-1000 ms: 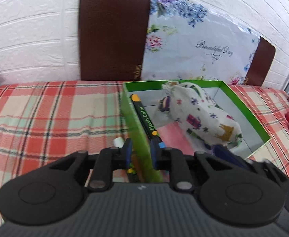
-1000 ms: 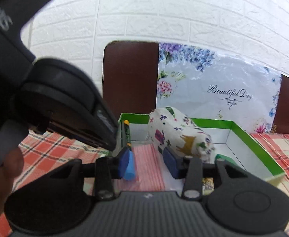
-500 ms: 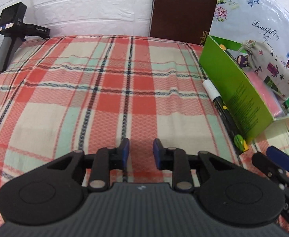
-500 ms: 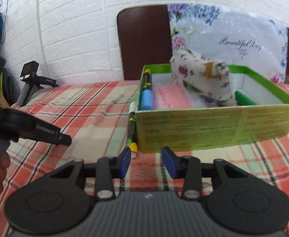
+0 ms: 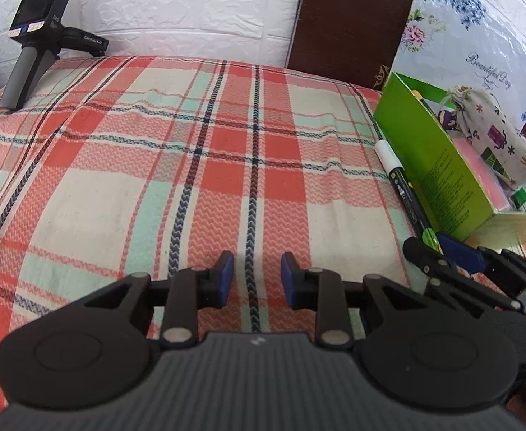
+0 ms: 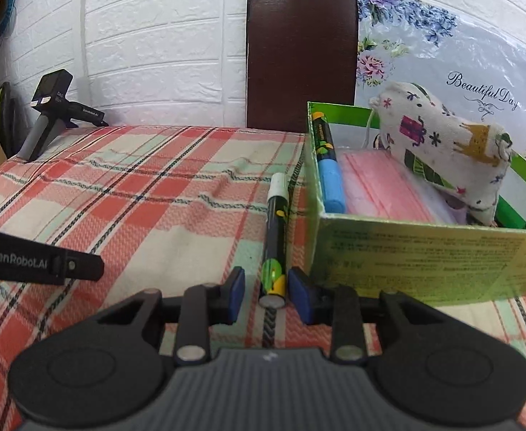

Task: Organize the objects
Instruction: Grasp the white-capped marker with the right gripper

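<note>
Right gripper (image 6: 266, 293) is sitting low over the checked tablecloth (image 6: 148, 194), its jaws straddling the near end of a white-capped marker (image 6: 275, 237). The jaws have just been closing, and the marker is between them, but a sliver of gap is showing on each side, so the pads (image 6: 300, 292) are not yet pressing. The marker is lying on the cloth just beside the left wall of the green box (image 6: 417, 255), parallel to it, probably the last stray item. Inside the box a blue-capped marker (image 6: 329, 176), a pink pack (image 6: 381, 186) and a printed pouch (image 6: 446, 151) are already lying.

Left gripper (image 5: 255, 278) is hovering over bare cloth, narrowly parted, holding nothing, seemingly keeping clear. A black handheld device (image 5: 35, 46) is standing at the far corner, uninvolved.
</note>
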Demonstrator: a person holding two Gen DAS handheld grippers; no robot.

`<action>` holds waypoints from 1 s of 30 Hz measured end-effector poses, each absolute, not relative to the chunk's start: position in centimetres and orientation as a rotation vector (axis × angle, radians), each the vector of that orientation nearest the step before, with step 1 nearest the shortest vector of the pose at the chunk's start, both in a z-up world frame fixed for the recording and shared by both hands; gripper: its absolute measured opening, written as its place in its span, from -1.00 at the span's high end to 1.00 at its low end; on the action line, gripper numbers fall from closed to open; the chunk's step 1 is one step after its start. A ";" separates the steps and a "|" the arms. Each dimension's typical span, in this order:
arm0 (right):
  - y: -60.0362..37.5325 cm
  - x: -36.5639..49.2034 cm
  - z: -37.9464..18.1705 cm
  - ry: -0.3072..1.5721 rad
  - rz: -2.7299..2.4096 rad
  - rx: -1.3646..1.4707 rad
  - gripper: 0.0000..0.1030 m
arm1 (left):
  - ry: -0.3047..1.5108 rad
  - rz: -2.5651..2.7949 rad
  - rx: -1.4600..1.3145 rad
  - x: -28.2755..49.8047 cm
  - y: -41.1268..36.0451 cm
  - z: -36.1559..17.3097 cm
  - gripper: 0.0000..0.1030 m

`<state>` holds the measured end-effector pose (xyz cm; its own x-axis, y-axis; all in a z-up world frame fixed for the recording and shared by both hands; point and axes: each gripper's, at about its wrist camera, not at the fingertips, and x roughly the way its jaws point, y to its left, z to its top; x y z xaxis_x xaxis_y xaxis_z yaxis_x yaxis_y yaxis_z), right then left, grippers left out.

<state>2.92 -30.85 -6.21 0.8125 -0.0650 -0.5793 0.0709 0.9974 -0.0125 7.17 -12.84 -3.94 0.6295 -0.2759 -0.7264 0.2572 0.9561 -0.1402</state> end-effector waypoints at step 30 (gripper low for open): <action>-27.6 -2.8 -5.3 0.660 0.222 0.180 0.66 | 0.887 -0.273 0.014 5.8 -14.4 -3.7 0.01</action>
